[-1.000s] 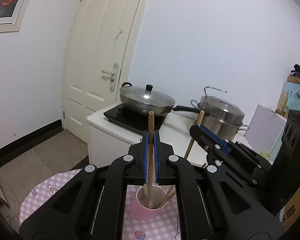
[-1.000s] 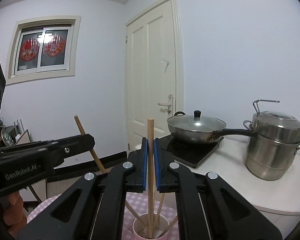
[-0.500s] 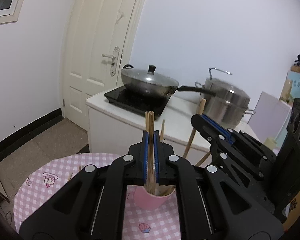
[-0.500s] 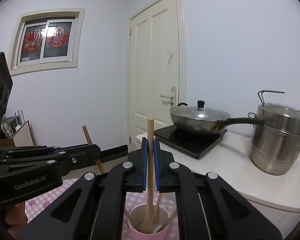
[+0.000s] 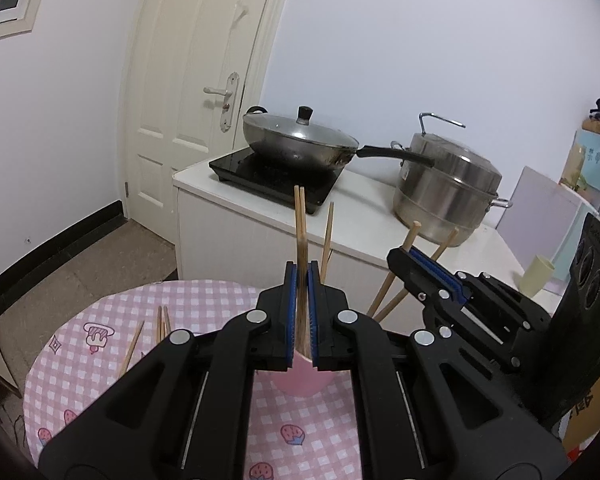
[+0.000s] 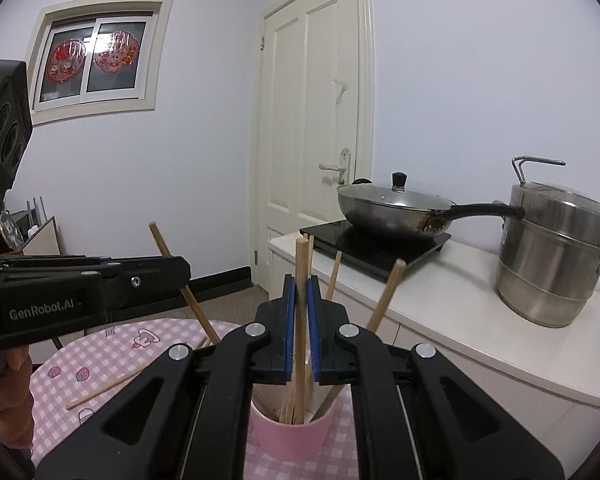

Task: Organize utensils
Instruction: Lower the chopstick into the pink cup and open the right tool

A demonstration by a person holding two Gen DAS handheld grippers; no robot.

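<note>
At the centre of the left wrist view the left gripper (image 5: 302, 276) is clamped on an upright wooden chopstick (image 5: 299, 220); the right gripper (image 6: 301, 284) is likewise clamped on its own chopstick (image 6: 301, 264) in the right wrist view. Both sticks reach down into the pink cup (image 6: 290, 434) low in the frame, among other chopsticks leaning in it. The cup stands on the pink checked worktop (image 5: 204, 304), where loose chopsticks (image 5: 162, 322) lie at lower left.
</note>
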